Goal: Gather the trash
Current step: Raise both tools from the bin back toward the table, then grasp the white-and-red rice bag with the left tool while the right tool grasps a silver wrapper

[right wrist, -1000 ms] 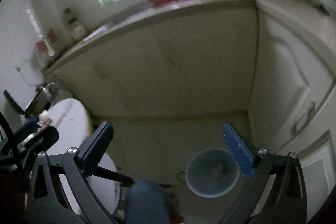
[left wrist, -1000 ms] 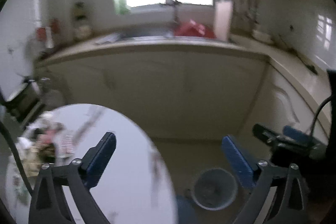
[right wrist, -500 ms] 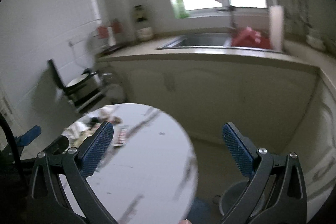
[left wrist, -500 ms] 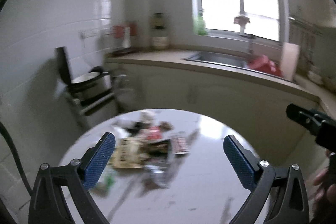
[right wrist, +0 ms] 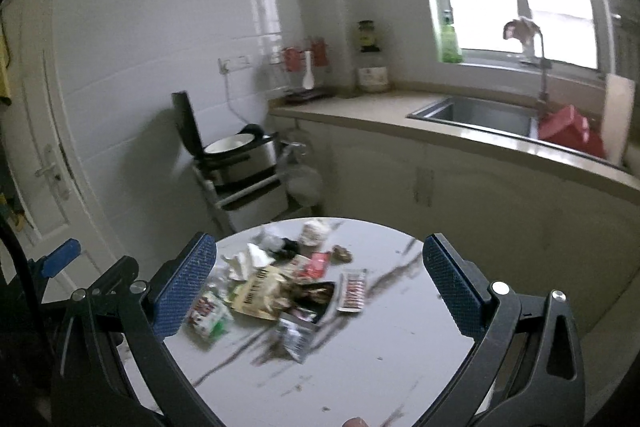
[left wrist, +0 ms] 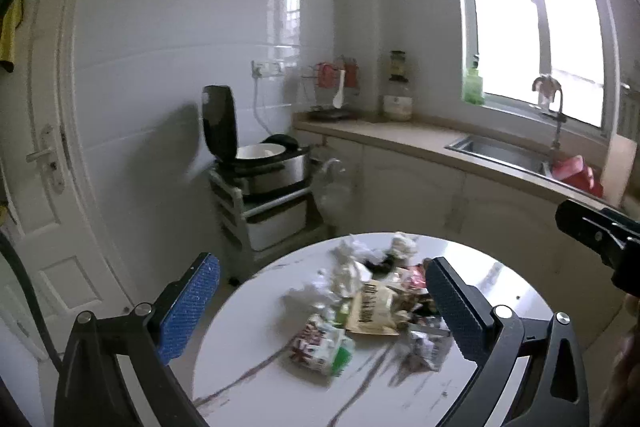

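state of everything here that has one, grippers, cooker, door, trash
left gripper: open, empty, above the table
right gripper: open, empty, above the table
rice cooker: lid up, white inner pot showing
door: shut
trash pile: loose on the round table, none picked up
beige snack bag: lying flat, crumpled

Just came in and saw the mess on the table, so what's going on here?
A person holds a gripper in each hand over a round white table. A pile of trash, wrappers and crumpled paper, lies on its far side. The left gripper and right gripper are both open and empty, pointed at the pile. Nothing has been picked up at this moment.
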### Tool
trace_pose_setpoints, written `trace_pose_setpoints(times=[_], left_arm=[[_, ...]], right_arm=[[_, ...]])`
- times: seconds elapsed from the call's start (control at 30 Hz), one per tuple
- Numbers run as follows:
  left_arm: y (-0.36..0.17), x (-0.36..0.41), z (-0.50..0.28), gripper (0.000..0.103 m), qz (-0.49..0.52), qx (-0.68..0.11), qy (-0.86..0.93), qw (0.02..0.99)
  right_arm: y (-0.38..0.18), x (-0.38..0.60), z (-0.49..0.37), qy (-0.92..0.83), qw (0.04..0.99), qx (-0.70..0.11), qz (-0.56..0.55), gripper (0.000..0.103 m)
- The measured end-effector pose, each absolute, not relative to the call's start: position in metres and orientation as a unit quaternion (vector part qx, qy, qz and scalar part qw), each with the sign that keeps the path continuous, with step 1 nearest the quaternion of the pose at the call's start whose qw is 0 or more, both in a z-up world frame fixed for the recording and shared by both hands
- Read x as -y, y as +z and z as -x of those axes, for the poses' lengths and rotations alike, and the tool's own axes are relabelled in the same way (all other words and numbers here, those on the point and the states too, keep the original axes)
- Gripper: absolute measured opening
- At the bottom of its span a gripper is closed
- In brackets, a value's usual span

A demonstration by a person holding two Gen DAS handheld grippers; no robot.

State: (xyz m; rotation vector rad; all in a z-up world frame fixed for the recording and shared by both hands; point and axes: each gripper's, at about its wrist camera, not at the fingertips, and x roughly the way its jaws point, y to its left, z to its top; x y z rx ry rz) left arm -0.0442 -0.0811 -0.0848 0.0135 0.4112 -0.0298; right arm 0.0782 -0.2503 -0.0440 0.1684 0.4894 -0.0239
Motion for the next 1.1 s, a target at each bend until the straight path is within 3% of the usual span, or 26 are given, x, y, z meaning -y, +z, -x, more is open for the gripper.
trace_pose_setpoints(times=[0.33,0.57,0.73,1.1], left_arm=[[-0.106,0.045,0.028,0.102,0.012,-0.277,-0.008,0.961],[-0.131,0.030,-0.026,0.102,0.021,-0.368,-0.027,0.929],[-0.145,0.026,-0.079,0.102,0.010,-0.415,-0.047,0.908],[-0.173,0.018,-0.154,0.102,-0.036,-0.464,-0.051,0.883]], right_arm=[[-0.075,0.238,-0.101,-0.008,0.956,-0.283,-0.075,0.103],[-0.139,0.247,-0.128,-0.006,0.923,-0.378,-0.075,0.103],[-0.193,0.244,-0.142,0.007,0.892,-0.445,-0.081,0.094],[-0.229,0.235,-0.156,0.036,0.871,-0.482,-0.090,0.092]])
